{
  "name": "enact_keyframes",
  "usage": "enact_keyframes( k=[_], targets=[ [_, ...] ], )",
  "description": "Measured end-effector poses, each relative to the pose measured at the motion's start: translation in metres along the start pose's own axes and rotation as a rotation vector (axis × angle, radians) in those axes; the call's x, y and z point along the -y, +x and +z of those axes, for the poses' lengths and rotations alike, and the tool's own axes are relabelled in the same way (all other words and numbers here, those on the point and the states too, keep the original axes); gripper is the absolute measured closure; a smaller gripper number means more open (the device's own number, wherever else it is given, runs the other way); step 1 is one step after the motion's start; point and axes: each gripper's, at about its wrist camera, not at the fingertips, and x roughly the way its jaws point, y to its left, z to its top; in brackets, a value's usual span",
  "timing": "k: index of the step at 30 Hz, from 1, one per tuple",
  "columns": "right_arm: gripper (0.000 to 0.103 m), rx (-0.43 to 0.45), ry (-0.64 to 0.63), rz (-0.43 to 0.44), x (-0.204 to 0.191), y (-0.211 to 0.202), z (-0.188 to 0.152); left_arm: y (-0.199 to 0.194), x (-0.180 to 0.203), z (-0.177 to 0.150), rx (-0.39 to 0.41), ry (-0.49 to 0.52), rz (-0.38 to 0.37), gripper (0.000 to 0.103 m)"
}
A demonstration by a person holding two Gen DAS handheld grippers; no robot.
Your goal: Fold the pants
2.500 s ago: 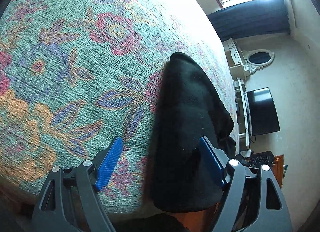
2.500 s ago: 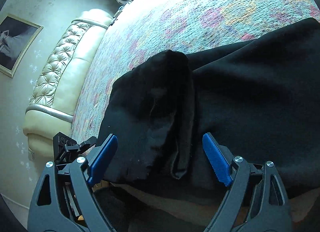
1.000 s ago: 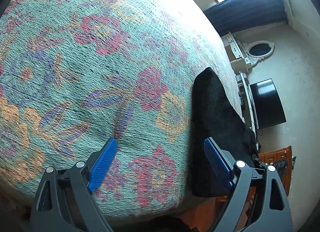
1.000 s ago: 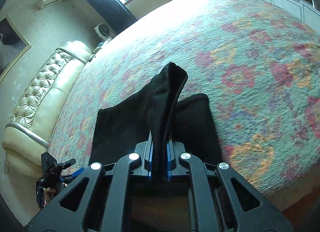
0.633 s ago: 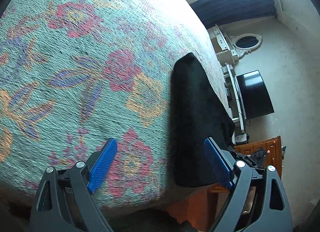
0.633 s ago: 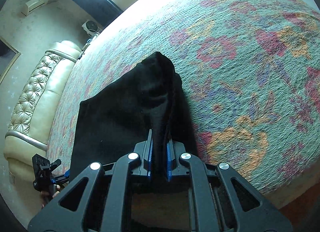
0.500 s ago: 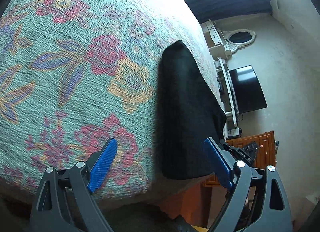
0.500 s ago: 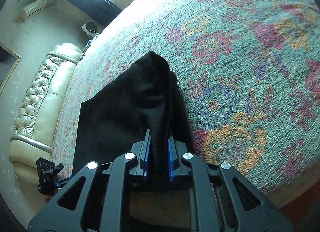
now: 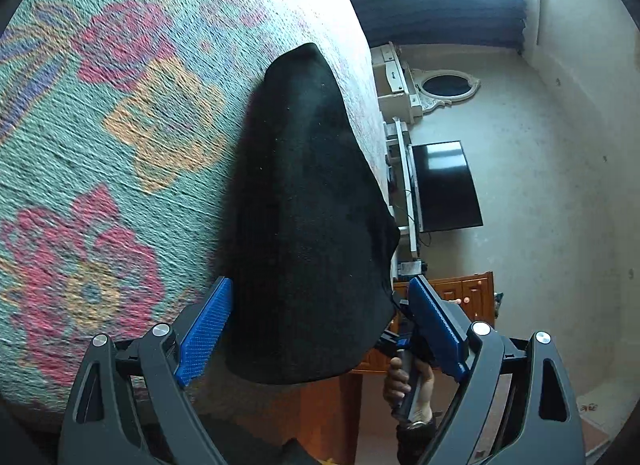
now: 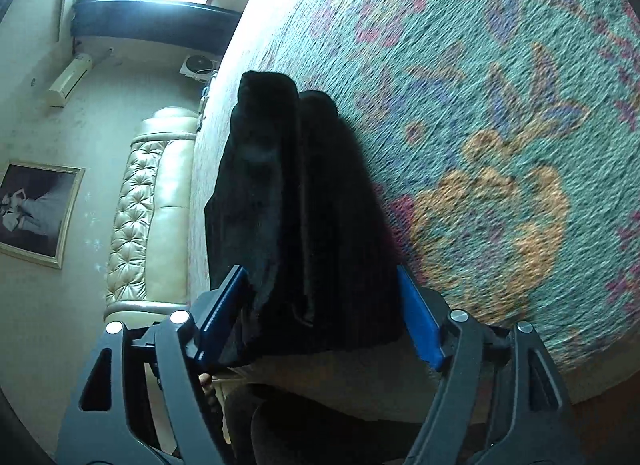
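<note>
The black pants point(image 9: 304, 201) lie folded into a narrow stack near the edge of a bed with a floral green spread point(image 9: 120, 113). My left gripper point(image 9: 320, 329) is open, its blue pads on either side of one end of the stack. My right gripper point(image 10: 320, 313) is open too, its pads straddling the other end of the pants point(image 10: 296, 217), where the folded layers show. The right gripper and the hand holding it point(image 9: 404, 377) show in the left wrist view beyond the stack.
A padded cream headboard point(image 10: 152, 201) and a framed picture point(image 10: 36, 213) are on one side. A black TV point(image 9: 444, 185), white shelving and a wooden cabinet point(image 9: 452, 297) stand by the far wall. The bed edge is just below both grippers.
My right gripper has opened and let go of the pants fold, which now lies on the stack. My left gripper has moved in so that its open pads straddle the pants' end.
</note>
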Motion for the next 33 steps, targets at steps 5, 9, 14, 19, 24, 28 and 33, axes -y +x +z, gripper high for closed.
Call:
enact_keyframes(
  k=[5, 9, 14, 19, 24, 28, 33],
  targets=[
    [0.019, 0.004, -0.057, -0.014, -0.009, 0.007, -0.005, -0.006, -0.01, -0.002, 0.02, 0.001, -0.05, 0.016],
    [0.019, -0.006, -0.047, -0.002, -0.01, 0.007, -0.004, -0.026, -0.021, -0.001, 0.012, -0.039, -0.053, 0.016],
    [0.018, -0.005, -0.072, -0.036, -0.009, 0.007, 0.001, -0.016, -0.01, 0.004, -0.097, -0.007, 0.204, 0.016],
    [0.015, 0.006, -0.098, -0.047, -0.017, 0.013, -0.002, 0.003, 0.002, 0.021, -0.095, -0.047, 0.284, 0.016],
    [0.017, 0.005, -0.119, -0.037, -0.019, 0.015, -0.005, 0.003, 0.0, 0.016, -0.074, -0.024, 0.277, 0.05],
    [0.038, 0.01, -0.141, -0.068, -0.013, 0.015, -0.01, -0.004, -0.008, 0.019, -0.061, -0.032, 0.257, 0.058],
    [0.047, 0.036, -0.148, -0.083, -0.016, 0.017, -0.019, -0.009, 0.016, 0.013, -0.012, 0.125, 0.361, 0.063]
  ],
)
